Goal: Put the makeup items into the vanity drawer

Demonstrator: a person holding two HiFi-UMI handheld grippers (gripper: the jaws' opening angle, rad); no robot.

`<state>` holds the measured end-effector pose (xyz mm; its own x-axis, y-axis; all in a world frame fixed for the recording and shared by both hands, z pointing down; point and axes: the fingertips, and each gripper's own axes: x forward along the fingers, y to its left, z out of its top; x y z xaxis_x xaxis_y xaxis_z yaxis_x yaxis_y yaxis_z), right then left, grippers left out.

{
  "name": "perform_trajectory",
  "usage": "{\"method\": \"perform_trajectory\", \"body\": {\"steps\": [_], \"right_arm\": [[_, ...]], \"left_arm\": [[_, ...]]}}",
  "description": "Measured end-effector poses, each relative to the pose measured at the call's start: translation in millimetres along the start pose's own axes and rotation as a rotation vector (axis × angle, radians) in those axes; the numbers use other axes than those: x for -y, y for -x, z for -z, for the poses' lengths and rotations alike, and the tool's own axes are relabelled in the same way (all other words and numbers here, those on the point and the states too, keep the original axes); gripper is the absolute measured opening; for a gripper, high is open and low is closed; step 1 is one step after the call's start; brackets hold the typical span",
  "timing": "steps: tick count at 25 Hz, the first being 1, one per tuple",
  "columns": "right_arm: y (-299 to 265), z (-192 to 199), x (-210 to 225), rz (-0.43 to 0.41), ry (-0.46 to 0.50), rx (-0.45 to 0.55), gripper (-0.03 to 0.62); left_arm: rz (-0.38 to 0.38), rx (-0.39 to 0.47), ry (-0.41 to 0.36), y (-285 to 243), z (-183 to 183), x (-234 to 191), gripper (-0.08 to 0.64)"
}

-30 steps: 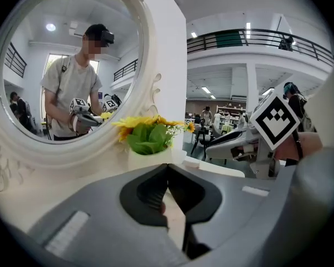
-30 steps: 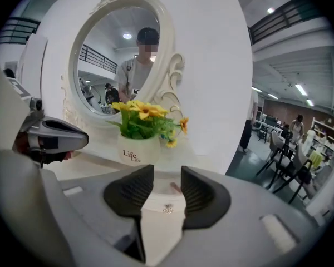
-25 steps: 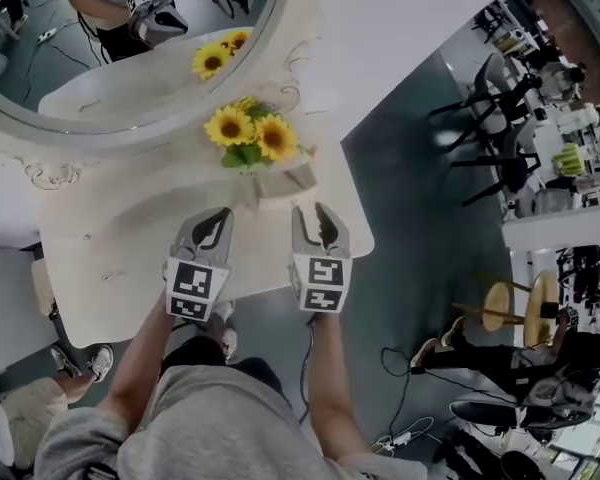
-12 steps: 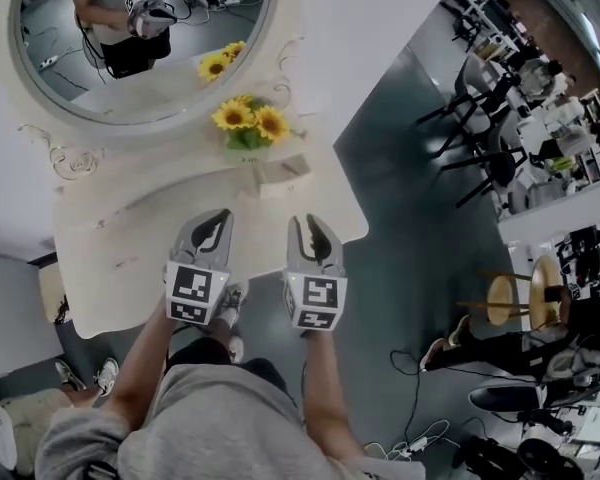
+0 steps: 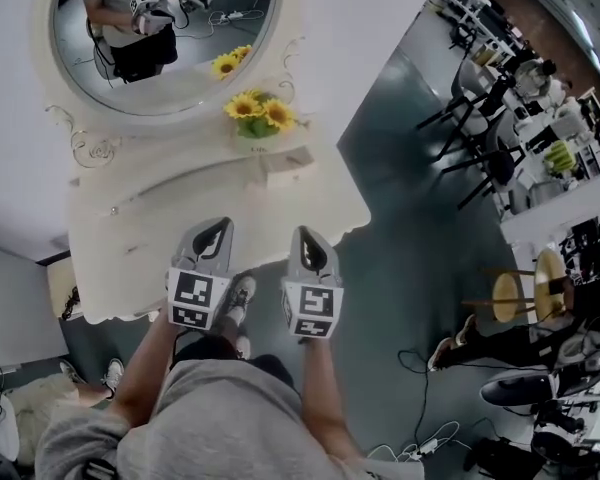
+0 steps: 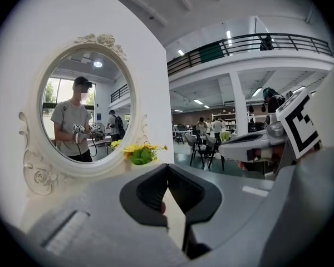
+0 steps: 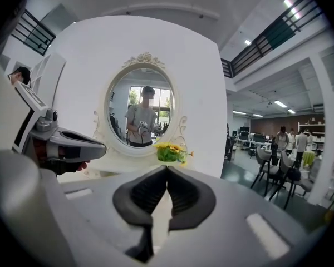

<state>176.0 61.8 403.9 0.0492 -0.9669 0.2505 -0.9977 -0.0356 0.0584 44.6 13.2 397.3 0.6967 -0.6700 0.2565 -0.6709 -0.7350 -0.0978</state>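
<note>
While the left gripper (image 5: 213,236) and right gripper (image 5: 310,242) hover with jaws together and empty, one cream bench (image 5: 150,230) carries one oval mirror (image 5: 160,48) and two, perhaps three, sunflowers (image 5: 261,114), with grey floor (image 5: 410,218) around.

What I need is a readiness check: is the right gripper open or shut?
Shut. In its own view the right gripper has both jaw tips touching, with nothing between them.

Big open-plan lab or office hall, dressed with home furniture. Cream vanity desk (image 5: 180,238) with oval mirror (image 5: 160,38) and sunflowers (image 5: 260,113) at 11 o'clock, backed by a freestanding white panel (image 7: 200,93). Black chairs (image 5: 480,98) on grey floor (image 5: 400,228) at 2 o'clock, loose cables (image 5: 420,438) at 5 o'clock, railed mezzanine (image 6: 256,40) overhead.
</note>
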Motion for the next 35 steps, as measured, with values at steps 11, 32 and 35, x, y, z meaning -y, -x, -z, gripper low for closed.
{"method": "perform_trajectory", "body": {"steps": [11,32,35], "right_arm": [[8.3,4.8,3.1,-0.019,0.023,0.002,0.006],[-130.1,29.1,-11.4,-0.206,0.069,-0.125,0.006],[-153.6,44.6,-17.3,-0.233,0.069,-0.161,0.006]], "left_arm": [[-0.003,0.010,0.001,2.8,-2.6,11.4,0.011],[-0.083,-0.113,0.094,-80.9,40.2,-54.9,0.011],[-0.094,-0.147,0.113,-91.9,58.4,-66.7,0.011]]}}
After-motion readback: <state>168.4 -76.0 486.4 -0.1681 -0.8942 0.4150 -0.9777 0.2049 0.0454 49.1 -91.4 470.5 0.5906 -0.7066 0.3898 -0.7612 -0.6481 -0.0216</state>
